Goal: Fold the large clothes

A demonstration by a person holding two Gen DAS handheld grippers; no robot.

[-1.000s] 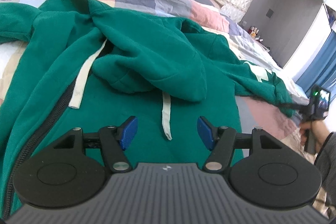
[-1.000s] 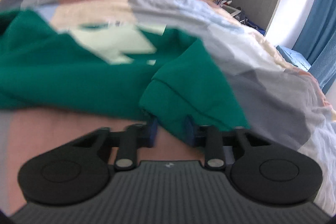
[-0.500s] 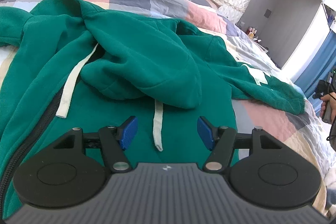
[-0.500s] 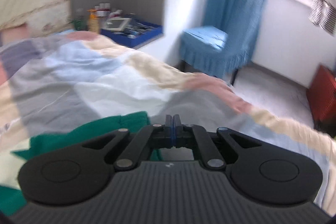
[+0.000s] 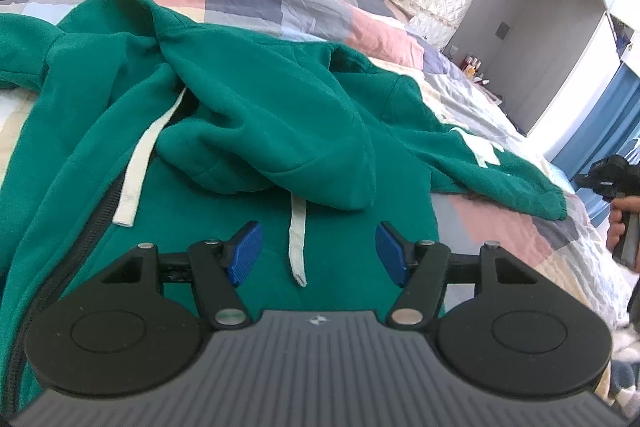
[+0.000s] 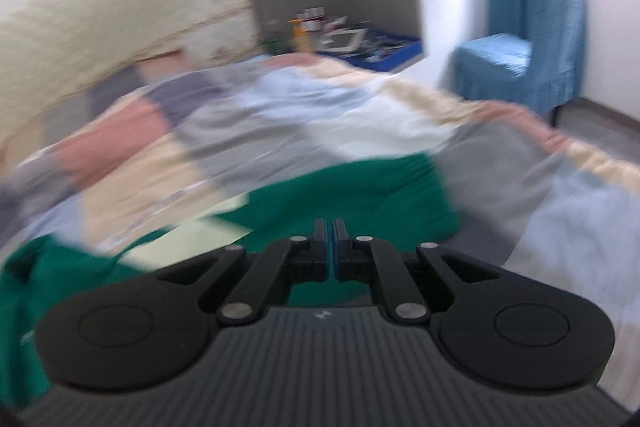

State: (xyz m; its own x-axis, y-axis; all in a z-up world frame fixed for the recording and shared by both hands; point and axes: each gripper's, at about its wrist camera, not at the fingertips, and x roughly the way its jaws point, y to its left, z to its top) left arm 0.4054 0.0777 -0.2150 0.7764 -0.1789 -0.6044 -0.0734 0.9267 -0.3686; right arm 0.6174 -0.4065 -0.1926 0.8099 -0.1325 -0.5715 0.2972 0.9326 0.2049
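A green hoodie (image 5: 248, 115) lay spread on the patchwork quilt (image 5: 360, 23) of a bed, its hood flopped forward over the chest, two pale drawcords (image 5: 132, 183) trailing toward the near edge and its zip running down the near left. One sleeve (image 5: 480, 163) stretched off to the right, with a pale print near the cuff. The left gripper (image 5: 318, 253) hovered low over the chest, its blue pads spread wide with nothing between them, the end of one cord lying just under the gap. The right gripper (image 6: 330, 247) was clear of the cloth, its jaws pressed together and empty, above the sleeve end (image 6: 360, 195); its view was blurred. In the left view that gripper showed at the far right edge, in the person's hand (image 5: 624, 227). The hoodie looked like thick fleece: soft, limp, fairly heavy for clothing, and not slippery, so it would likely sag and drag on the quilt rather than slide. A firm pinch on a doubled edge seemed best: cuff, shoulder seam or hem, not the cords or the loose hood.
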